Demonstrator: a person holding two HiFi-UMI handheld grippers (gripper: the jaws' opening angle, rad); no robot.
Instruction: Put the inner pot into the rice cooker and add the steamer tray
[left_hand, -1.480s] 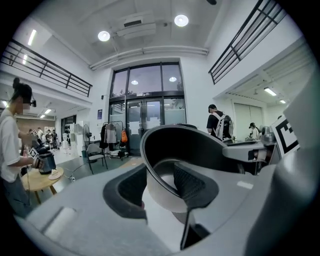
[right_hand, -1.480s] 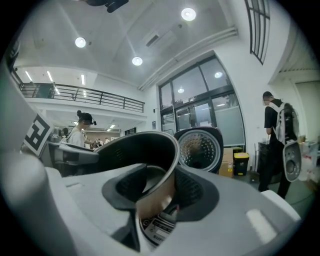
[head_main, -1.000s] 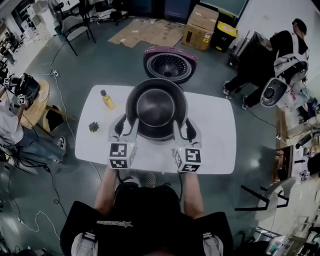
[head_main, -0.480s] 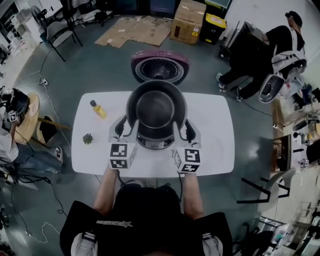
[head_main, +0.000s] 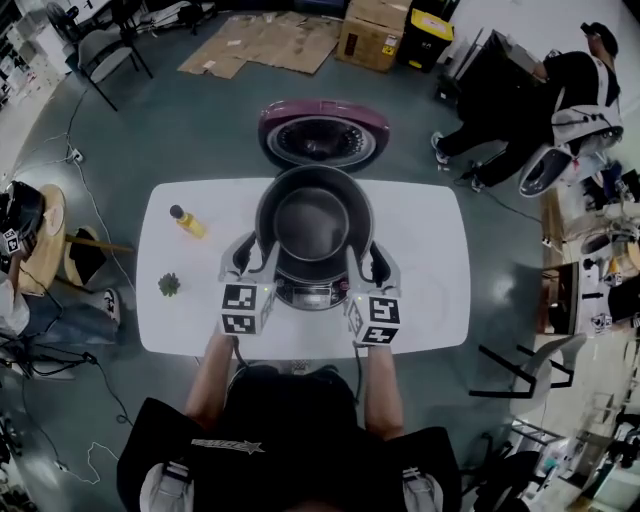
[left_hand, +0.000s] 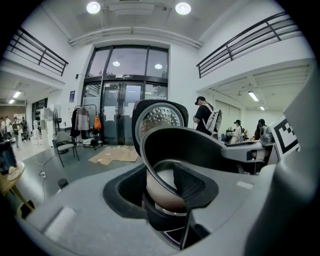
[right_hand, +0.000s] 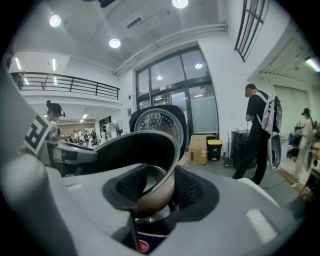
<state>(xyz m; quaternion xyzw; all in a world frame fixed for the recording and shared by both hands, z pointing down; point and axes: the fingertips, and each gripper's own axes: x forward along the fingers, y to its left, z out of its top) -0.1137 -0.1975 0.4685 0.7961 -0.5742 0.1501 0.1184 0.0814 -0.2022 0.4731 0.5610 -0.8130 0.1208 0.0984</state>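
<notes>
The dark inner pot (head_main: 313, 213) hangs over the rice cooker (head_main: 312, 294) on the white table (head_main: 430, 260), its bottom down in the cooker's opening. My left gripper (head_main: 245, 256) is shut on the pot's left rim and my right gripper (head_main: 376, 262) on its right rim. In the left gripper view the rim of the pot (left_hand: 200, 150) runs between the pads of my left gripper (left_hand: 162, 182). The right gripper view shows the same for the pot (right_hand: 135, 150) and my right gripper (right_hand: 157, 187). The cooker's lid (head_main: 322, 135) stands open behind. No steamer tray is in view.
A small yellow bottle (head_main: 187, 221) and a little green plant (head_main: 168, 285) stand on the table's left part. A person (head_main: 560, 95) stands at the far right, cardboard boxes (head_main: 375, 35) lie on the floor behind, and a chair (head_main: 525, 365) sits right of the table.
Both grippers have lowered the pot together toward the cooker; the cooker's front panel now shows below the pot. The grip has stayed the same.
</notes>
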